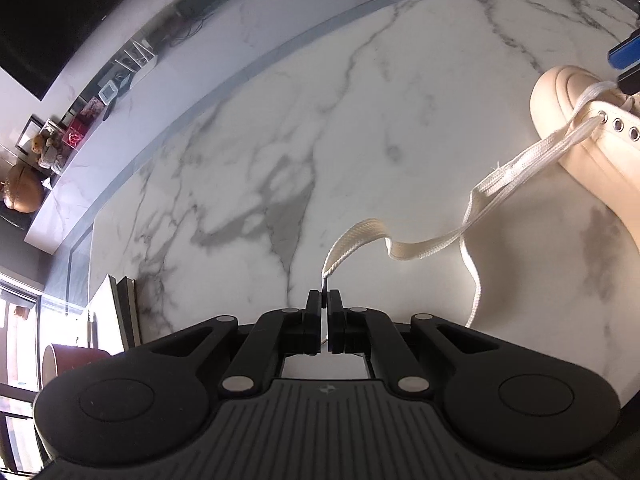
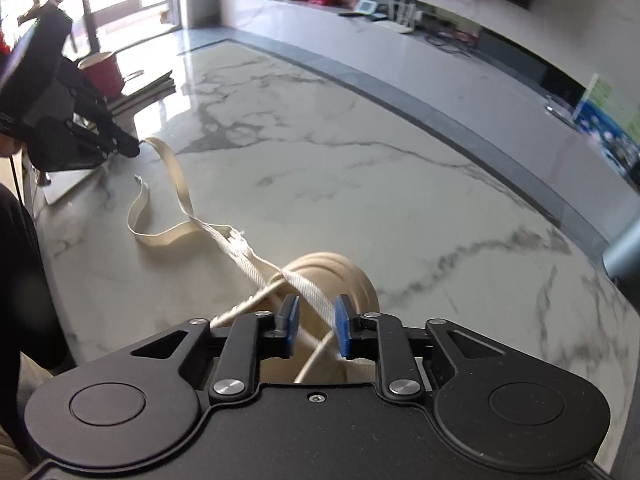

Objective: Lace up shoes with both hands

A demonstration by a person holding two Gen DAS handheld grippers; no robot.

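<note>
A cream shoe (image 1: 560, 96) lies at the right edge of the left wrist view on the marble table (image 1: 360, 120), its metal eyelets (image 1: 618, 124) showing. A flat cream lace (image 1: 424, 249) runs from the front eyelet across the table to my left gripper (image 1: 324, 296), which is shut on the lace's tip. In the right wrist view my right gripper (image 2: 316, 312) hovers over the shoe's toe (image 2: 344, 276). Its blue pads stand apart, and the lace (image 2: 308, 284) passes loosely between them. The left gripper (image 2: 134, 146) is far left there, pinching the lace end.
A red cup (image 2: 105, 72) and a stack of flat boards (image 2: 148, 88) stand near the table's far left corner. A grey cylinder (image 2: 624, 256) sits at the right edge. A person's dark sleeve (image 2: 16, 280) fills the left side. A shelf of small items runs behind.
</note>
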